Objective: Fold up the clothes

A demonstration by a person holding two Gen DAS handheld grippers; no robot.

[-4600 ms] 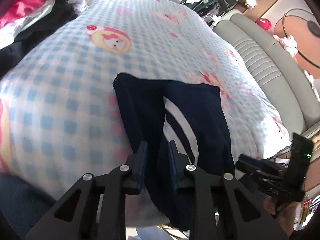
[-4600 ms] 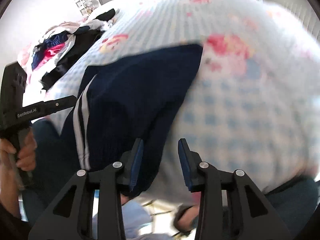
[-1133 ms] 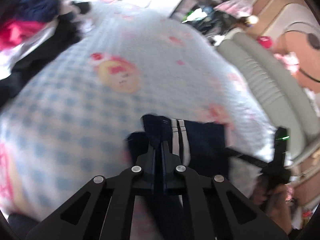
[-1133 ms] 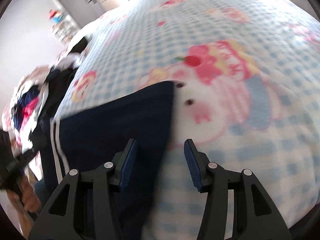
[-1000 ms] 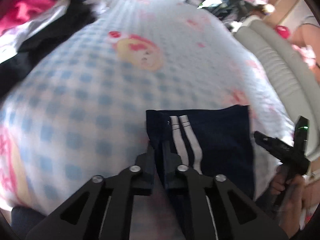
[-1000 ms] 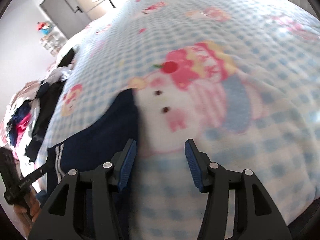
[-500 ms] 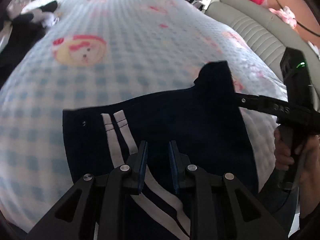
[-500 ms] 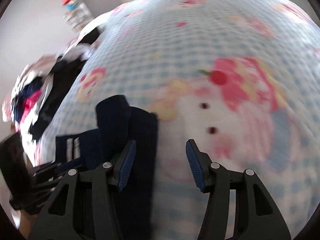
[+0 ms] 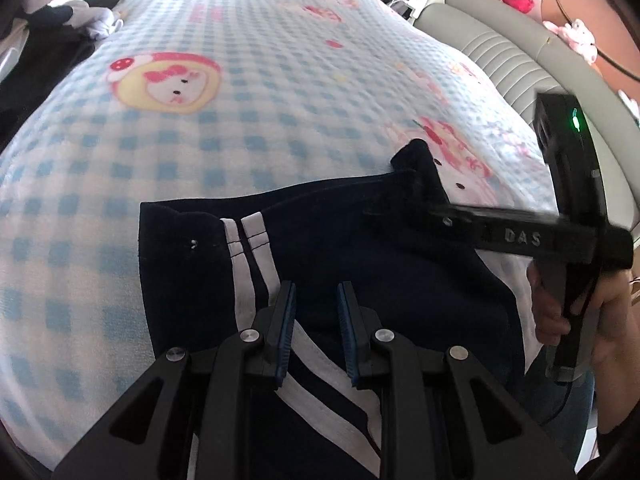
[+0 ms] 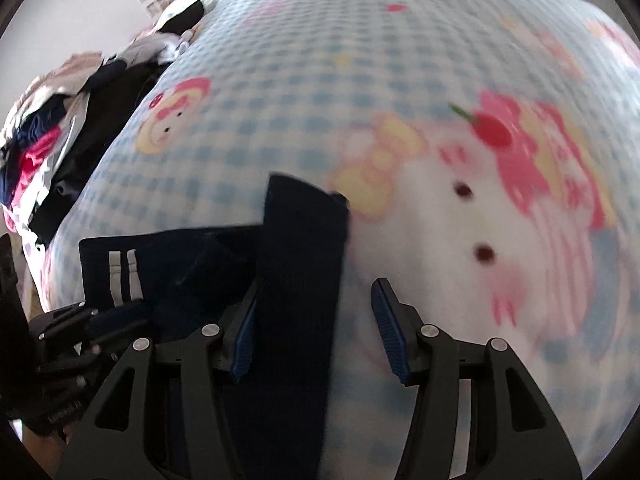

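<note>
Left gripper [image 9: 316,308]: jaws a little apart, nothing pinched between the blue pads [image 9: 286,330], pointing forward and downward.
Right gripper [image 10: 316,320]: jaws spread wide, gripping nothing; left pad partly hidden, right pad in plain view.
Right gripper seen from the left wrist [image 9: 440,208]: reaching in from the right side, level, tips too blurred to read.
Right hand [image 9: 568,304]: fingers wrapped round the black handle.

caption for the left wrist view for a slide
Open left tool over navy striped garment on checked blanket.
</note>
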